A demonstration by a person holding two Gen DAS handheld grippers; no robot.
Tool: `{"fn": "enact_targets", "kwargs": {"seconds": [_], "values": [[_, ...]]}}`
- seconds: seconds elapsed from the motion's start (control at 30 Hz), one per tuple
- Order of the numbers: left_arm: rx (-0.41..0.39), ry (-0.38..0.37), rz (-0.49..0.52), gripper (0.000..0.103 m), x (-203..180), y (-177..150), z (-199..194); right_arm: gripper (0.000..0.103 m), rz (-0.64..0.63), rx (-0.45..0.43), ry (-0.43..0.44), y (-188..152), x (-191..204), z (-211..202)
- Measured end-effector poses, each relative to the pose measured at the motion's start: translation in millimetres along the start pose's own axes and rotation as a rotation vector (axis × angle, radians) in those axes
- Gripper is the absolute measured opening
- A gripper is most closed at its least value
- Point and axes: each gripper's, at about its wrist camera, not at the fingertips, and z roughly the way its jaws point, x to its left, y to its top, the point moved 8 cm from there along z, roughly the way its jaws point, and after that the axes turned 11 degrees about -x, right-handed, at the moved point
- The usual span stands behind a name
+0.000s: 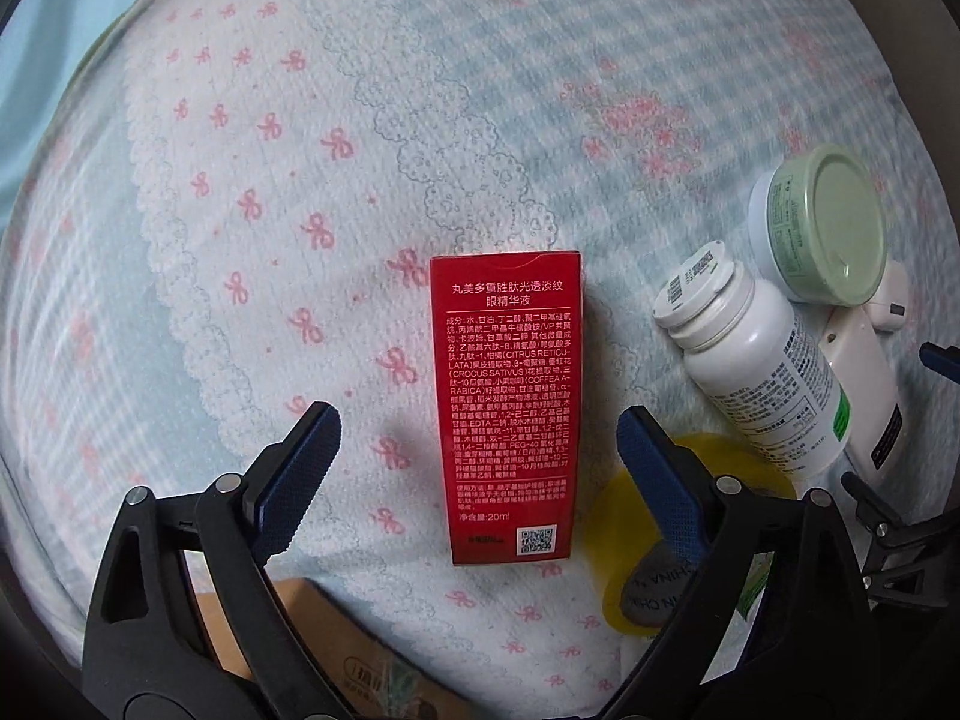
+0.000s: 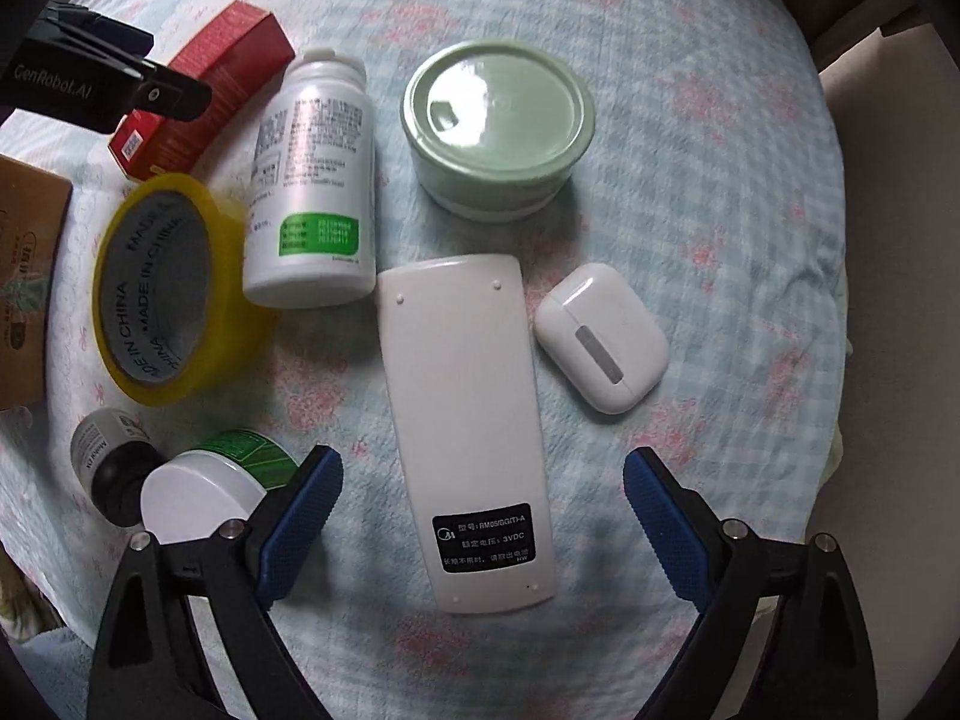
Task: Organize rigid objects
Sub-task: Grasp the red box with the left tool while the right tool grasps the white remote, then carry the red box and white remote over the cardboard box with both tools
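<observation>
Red carton (image 1: 507, 408) lies flat on the bedspread (image 1: 240, 180) between the spread fingers of my left hand-held gripper (image 1: 480, 438), untouched. Further right, my right hand-held gripper (image 2: 483, 480) hangs released over the white remote (image 2: 465, 420), bottle (image 2: 309, 180), green tin (image 2: 498, 120) and earbud case (image 2: 600, 336) nearby. Sorting looks barely begun; next, I judge, each closes squarely on its piece.

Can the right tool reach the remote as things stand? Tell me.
Probably yes. The right tool is open, its jaws either side of the remote, which lies flat with nothing on top. The earbud case and white bottle lie close beside its far end.
</observation>
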Motion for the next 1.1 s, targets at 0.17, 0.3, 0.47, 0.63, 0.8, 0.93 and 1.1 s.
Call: {"fn": "enact_targets", "kwargs": {"seconds": [0.17,0.3,0.47,0.63,0.8,0.93,1.1], "values": [[0.029,-0.005,0.032,0.076,-5.7,1.4,14.2,0.084,0.002,0.073,0.0,-5.5,-3.6,18.3],[0.046,-0.017,0.05,0.064,-10.4,3.3,19.0,0.074,-0.011,0.096,0.016,-5.4,-4.1,22.0],[0.04,-0.045,0.052,0.039,-14.2,6.0,13.9,0.061,-0.033,0.106,0.038,-5.4,-2.1,17.4],[0.023,-0.035,0.06,0.039,-17.3,3.4,9.4,0.054,-0.026,0.1,0.053,-5.8,-6.3,12.0],[-0.006,-0.025,0.056,0.039,-20.2,-1.0,2.0,0.053,-0.031,0.071,0.039,-6.2,-10.7,2.9],[-0.015,-0.025,0.047,0.038,-25.2,-8.9,-8.4,0.053,0.006,0.051,0.047,-6.8,-17.8,-8.1],[-0.038,-0.037,0.05,0.038,-37.9,-23.5,-31.6,0.053,0.02,0.01,0.053,-11.0,-23.6,-28.8]]}}
